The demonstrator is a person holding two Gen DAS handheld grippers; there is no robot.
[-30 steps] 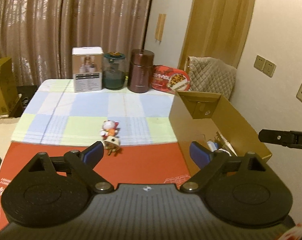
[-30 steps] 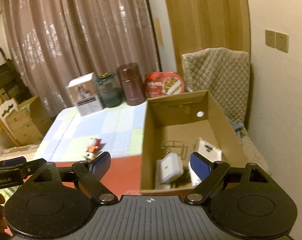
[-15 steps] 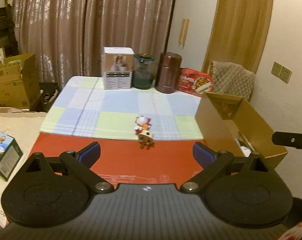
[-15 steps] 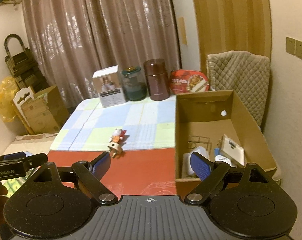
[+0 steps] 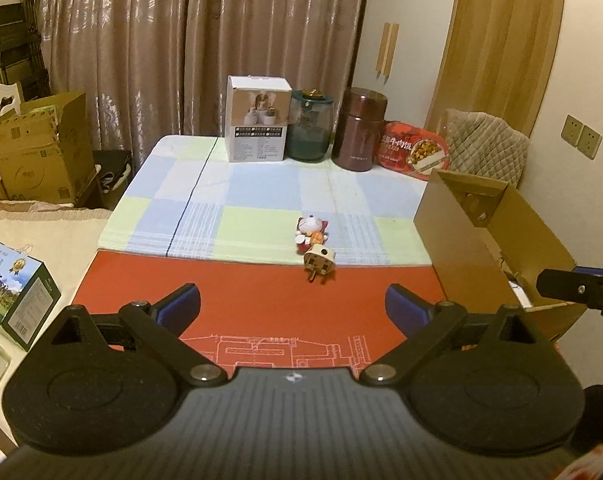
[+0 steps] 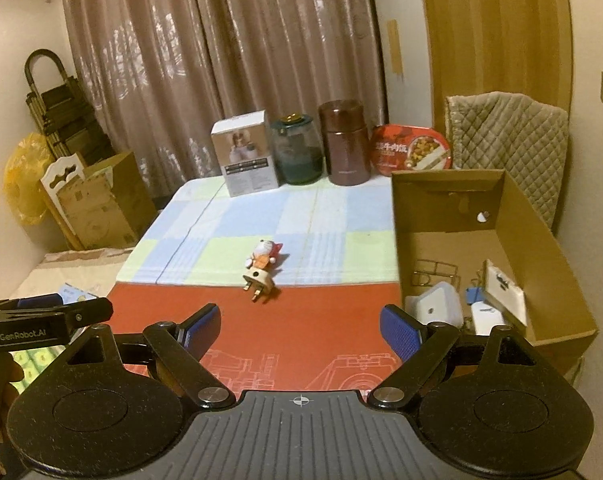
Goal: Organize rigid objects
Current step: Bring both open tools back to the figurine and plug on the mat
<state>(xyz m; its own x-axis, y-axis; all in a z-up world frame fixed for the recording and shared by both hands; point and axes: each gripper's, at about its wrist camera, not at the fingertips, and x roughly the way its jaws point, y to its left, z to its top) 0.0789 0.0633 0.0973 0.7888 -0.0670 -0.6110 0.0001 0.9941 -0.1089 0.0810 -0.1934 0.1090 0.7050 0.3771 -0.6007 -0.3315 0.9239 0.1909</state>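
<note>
On the table, where the checked cloth (image 5: 261, 196) meets my red mat (image 5: 261, 300), lie the last two loose things: a cat figurine (image 5: 312, 230) and a cream plug (image 5: 320, 261), touching each other, the plug nearer me with its pins toward the mat. Both sit well ahead of my fingertips.

My left gripper (image 5: 292, 307) hangs over the mat with its jaws spread wide and nothing between the blue pads (image 5: 405, 309). My right gripper (image 6: 300, 330) is likewise parted and empty, over the same mat, with the figurine and plug ahead of it and a little left.

To the right stands the open cardboard box (image 6: 541, 240), touching the mat's edge; inside it I see a white case (image 6: 435, 306), a wire rack (image 6: 435, 272) and a flat white card (image 6: 503, 290) leaning on the wall.

Along the far edge stand a white carton (image 5: 258, 118), a green jar (image 5: 311, 124), a brown flask (image 5: 363, 134) and a red bowl (image 5: 415, 150).
</note>
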